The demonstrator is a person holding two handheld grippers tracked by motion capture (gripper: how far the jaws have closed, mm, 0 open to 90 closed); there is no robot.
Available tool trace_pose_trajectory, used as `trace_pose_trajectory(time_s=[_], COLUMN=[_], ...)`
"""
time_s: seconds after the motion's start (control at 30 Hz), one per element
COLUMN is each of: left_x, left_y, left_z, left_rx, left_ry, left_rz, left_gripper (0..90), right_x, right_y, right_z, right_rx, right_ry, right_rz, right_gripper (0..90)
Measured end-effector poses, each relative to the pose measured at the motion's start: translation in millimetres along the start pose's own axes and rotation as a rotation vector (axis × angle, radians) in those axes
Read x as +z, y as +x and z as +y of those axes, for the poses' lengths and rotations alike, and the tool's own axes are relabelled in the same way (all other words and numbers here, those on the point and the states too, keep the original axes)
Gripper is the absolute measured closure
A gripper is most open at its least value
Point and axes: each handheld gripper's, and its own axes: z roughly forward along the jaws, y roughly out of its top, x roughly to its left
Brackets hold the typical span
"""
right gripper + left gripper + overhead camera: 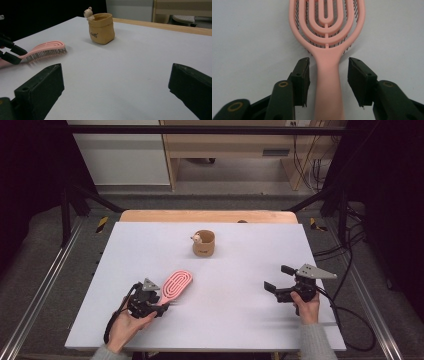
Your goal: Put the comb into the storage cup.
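pink hairbrush (pixel 328 75) is lying flat on the white worktop (pixel 235 290) near its left front. your left claw (pixel 328 62) is straddling the handle, pads not touching yet. your right claw (pixel 116 82) is hovering wide, gripping nothing, well apart from the tan pouch cup (pixel 101 28).

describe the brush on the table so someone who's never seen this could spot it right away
On the white table, look at the near left part, just ahead of the person's left hand. There a pink hairbrush lies flat with its handle between the open tongs of the left gripper. Its looped, slotted oval head sets it apart from the tan sack-shaped cup standing farther back.
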Motion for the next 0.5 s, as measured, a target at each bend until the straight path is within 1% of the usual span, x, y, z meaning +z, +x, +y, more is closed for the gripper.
trace_pose_trajectory(time_s=[0.03,0.13,0.33,0.4,0.5], left_x=[0.4,1.3,2.2,3.1,4.4], left_y=[-0.8,-1.8,0.3,0.3,0.3], left_z=[0.1,0.1,-0.2,0.1,0.2], left_rx=[0.010,0.010,-0.010,-0.010,-0.004], left_ry=[0.000,0.000,0.012,0.024,0.024], left_rz=[0.001,0.002,0.008,0.020,0.037], left_gripper=[55.1,58.3,62.0,63.3,63.9], right_x=[0.0,0.0,0.2,0.3,0.3], right_y=[0.0,0.1,0.1,0.1,0.0], right_z=[0.0,0.0,-0.1,-0.1,-0.1], right_rx=[0.000,0.000,0.001,0.001,0.001], right_ry=[0.000,0.000,0.001,0.001,0.001], right_rz=[0.000,0.001,0.001,0.001,0.001], right_gripper=[0.4,0.4,0.4,0.4,0.4])
